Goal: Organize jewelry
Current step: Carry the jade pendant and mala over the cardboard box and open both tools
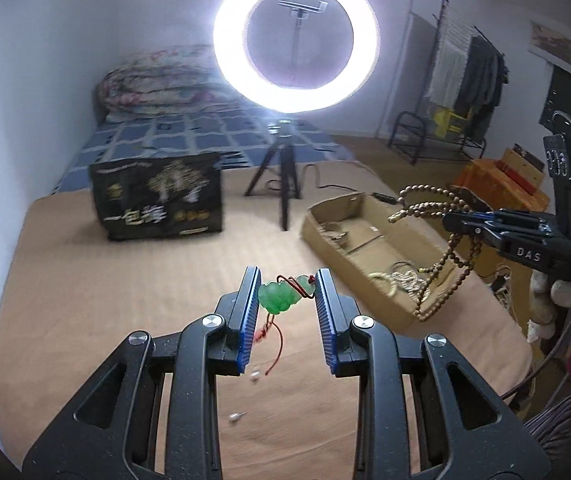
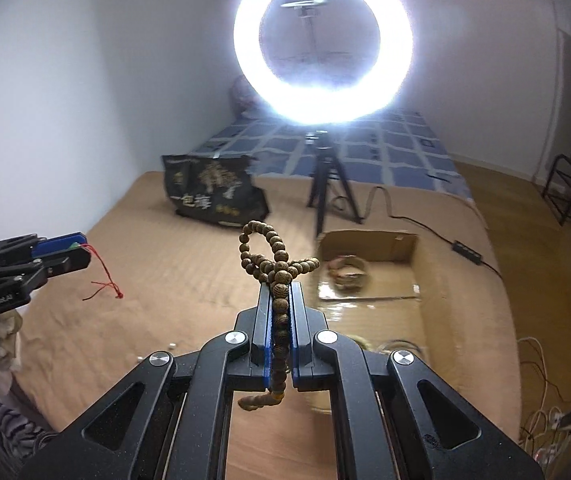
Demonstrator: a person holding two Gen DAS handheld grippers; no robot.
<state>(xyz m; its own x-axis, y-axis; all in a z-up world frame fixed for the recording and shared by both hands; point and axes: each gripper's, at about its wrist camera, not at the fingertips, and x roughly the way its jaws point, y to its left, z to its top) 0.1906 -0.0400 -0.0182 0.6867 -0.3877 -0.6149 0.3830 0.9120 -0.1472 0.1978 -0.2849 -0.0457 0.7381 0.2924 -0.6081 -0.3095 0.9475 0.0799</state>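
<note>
Gripping a green pendant (image 1: 276, 300), the left fingers (image 1: 251, 304) sit left of the box (image 1: 325, 236) holding bracelets (image 2: 348, 271), while right fingers (image 2: 265, 312) clamp beads (image 2: 279, 292).

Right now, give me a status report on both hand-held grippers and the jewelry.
Left hand-held gripper shut on green pendant. Right hand-held gripper shut on wooden bead strand. Cardboard box ahead, path clear.
</note>
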